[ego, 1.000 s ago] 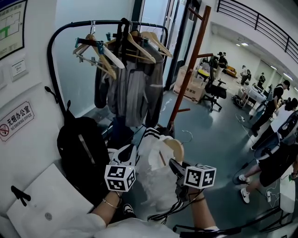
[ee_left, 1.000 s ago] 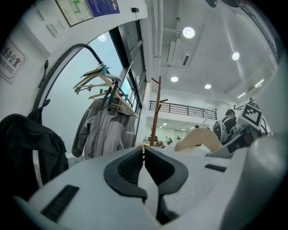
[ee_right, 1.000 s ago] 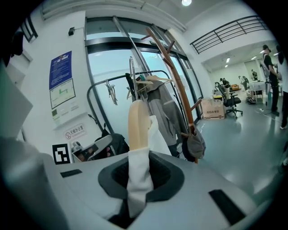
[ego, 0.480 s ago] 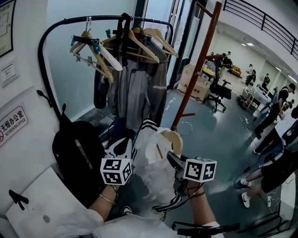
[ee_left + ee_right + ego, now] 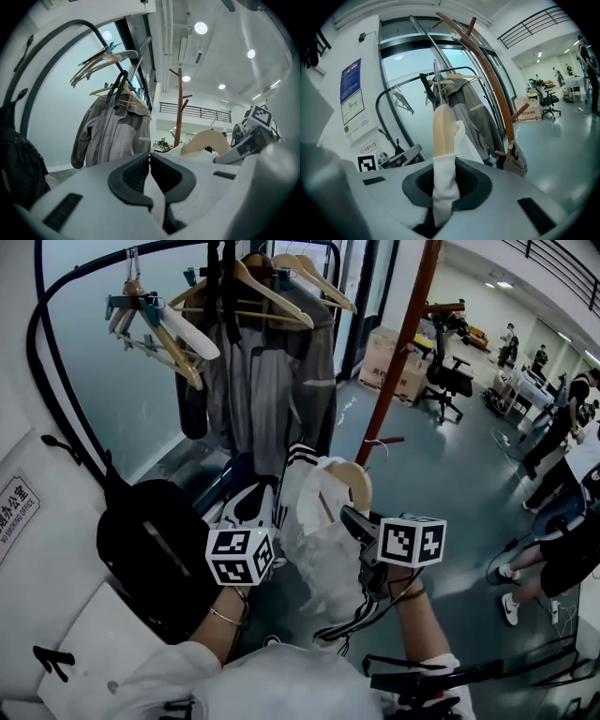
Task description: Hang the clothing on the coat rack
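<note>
A white garment with black stripes (image 5: pixel 319 540) hangs on a pale wooden hanger (image 5: pixel 352 486), carried between my two grippers. My left gripper (image 5: pixel 255 519) holds the garment's left side, its jaws pressed together on a strip of white cloth (image 5: pixel 151 187). My right gripper (image 5: pixel 354 524) is shut on the cloth-wrapped hanger arm (image 5: pixel 443 140), which rises straight out of its jaws. The brown wooden coat rack (image 5: pixel 412 324) stands ahead to the right and also shows as a pole (image 5: pixel 179 108) and as a leaning pole with pegs (image 5: pixel 487 75).
A black clothes rail (image 5: pixel 52 362) ahead carries empty hangers (image 5: pixel 159 324) and a grey jacket (image 5: pixel 267 381). A black backpack (image 5: pixel 150 549) sits low at the left. Cardboard boxes (image 5: pixel 394 362), an office chair (image 5: pixel 448 381) and people (image 5: pixel 562 427) are at the right.
Both grippers have carried the garment forward together. The clothes rail and the coat rack now appear closer and larger. The grips look unchanged.
</note>
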Tool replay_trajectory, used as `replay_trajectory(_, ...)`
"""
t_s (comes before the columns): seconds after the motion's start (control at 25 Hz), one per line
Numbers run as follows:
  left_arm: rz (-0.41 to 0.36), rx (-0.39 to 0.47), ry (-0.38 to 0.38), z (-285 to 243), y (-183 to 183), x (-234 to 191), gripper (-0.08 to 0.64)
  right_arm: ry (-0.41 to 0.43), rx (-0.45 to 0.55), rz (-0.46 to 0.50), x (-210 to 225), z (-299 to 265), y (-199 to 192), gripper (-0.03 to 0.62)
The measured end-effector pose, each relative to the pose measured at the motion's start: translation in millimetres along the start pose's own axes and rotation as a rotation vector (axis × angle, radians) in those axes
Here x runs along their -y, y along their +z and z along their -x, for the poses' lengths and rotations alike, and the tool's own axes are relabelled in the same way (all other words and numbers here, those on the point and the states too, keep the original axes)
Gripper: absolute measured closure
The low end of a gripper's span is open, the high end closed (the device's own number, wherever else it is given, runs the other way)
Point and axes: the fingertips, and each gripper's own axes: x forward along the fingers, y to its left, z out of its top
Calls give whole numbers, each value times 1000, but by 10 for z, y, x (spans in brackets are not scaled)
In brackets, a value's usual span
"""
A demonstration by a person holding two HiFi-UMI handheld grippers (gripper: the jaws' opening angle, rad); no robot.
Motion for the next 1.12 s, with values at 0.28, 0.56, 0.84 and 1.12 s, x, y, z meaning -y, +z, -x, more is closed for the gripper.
replay_trajectory(0.28,16,-27,-16,-342,-125,-66,540,-1,-15,-11,173,-256,61,546)
replay_trajectory(0.56,32,-73,-19,-520,-302,5,541,-4,-25,-10,332,-368,90,546)
replay_trajectory(0.84,30,-49,65,-595,-161,-72,541,49,-73,-5,365,-521,264,546)
replay_trajectory(1.12,14,-35,107,-568,-96,-103,541,89,-90,16,333,-622,298,545)
